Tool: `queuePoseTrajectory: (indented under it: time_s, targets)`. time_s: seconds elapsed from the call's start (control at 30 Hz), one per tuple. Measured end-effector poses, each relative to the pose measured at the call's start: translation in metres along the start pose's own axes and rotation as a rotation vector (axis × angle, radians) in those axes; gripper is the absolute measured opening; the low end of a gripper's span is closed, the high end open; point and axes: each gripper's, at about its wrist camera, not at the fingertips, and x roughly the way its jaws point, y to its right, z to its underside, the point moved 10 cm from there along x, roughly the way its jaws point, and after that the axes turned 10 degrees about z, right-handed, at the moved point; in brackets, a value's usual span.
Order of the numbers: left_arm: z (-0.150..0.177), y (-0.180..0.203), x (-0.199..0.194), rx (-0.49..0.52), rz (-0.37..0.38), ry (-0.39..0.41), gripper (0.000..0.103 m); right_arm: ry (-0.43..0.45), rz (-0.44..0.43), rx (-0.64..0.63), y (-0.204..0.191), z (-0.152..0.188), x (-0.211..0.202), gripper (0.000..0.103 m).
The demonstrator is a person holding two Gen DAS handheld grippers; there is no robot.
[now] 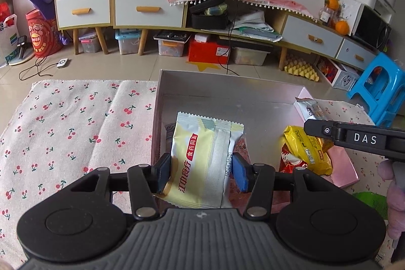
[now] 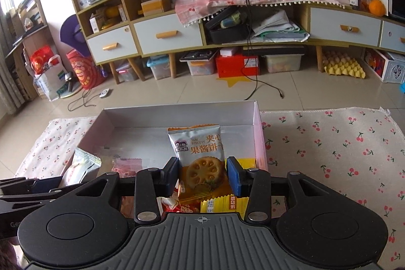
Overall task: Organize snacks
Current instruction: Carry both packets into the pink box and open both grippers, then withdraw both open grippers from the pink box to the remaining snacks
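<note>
My left gripper (image 1: 201, 172) is shut on a pale yellow and white snack packet (image 1: 202, 156) and holds it over the near left part of the silver box (image 1: 227, 92). My right gripper (image 2: 202, 175) is shut on a jam biscuit packet (image 2: 200, 158) and holds it upright over the box's near right part (image 2: 255, 123). A yellow packet (image 1: 307, 149) and a red packet (image 1: 293, 162) lie at the box's right side; they also show under my right gripper in the right wrist view (image 2: 222, 204). The right gripper's finger (image 1: 354, 137) enters the left wrist view from the right.
The box stands on a cherry-print cloth (image 1: 76, 123) on a table. A pink packet (image 2: 126, 165) lies in the box. A pink lid (image 1: 341, 168) lies right of the box. A blue stool (image 1: 379, 92) stands on the floor beyond, with cabinets behind.
</note>
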Motion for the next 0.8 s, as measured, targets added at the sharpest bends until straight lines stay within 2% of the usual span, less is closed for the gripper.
queuePoseTrajectory:
  time_s: [0.1,0.17,0.2,0.23,0.3,0.37,0.63,0.8]
  targets:
    - [0.001,0.001,0.001,0.011,-0.011,-0.002,0.048,-0.006,-0.008,-0.001,-0.002,0.002,0.001,0.042]
    - [0.0,0.002,0.0,0.019,-0.007,-0.003,0.053,-0.013,-0.006,0.005,-0.002,0.004,0.002,0.043]
    - [0.0,0.003,0.0,0.022,-0.004,-0.001,0.059,-0.018,-0.007,0.007,-0.002,0.004,0.002,0.042]
    - [-0.001,0.004,-0.001,0.024,-0.003,0.002,0.064,-0.024,-0.01,0.011,-0.002,0.004,0.002,0.045]
    - [-0.001,0.005,-0.002,0.029,0.004,0.005,0.069,-0.022,-0.01,0.018,-0.002,0.002,0.0,0.065]
    - [0.0,0.007,-0.002,0.026,0.016,-0.007,0.074,-0.008,-0.007,0.01,-0.002,0.0,-0.004,0.071]
    - [0.002,0.013,-0.005,0.033,0.025,-0.02,0.087,0.001,0.002,-0.026,-0.006,-0.001,-0.015,0.074]
    - [0.005,0.02,-0.013,0.051,0.03,-0.019,0.091,0.008,0.014,-0.045,-0.006,-0.002,-0.026,0.074]
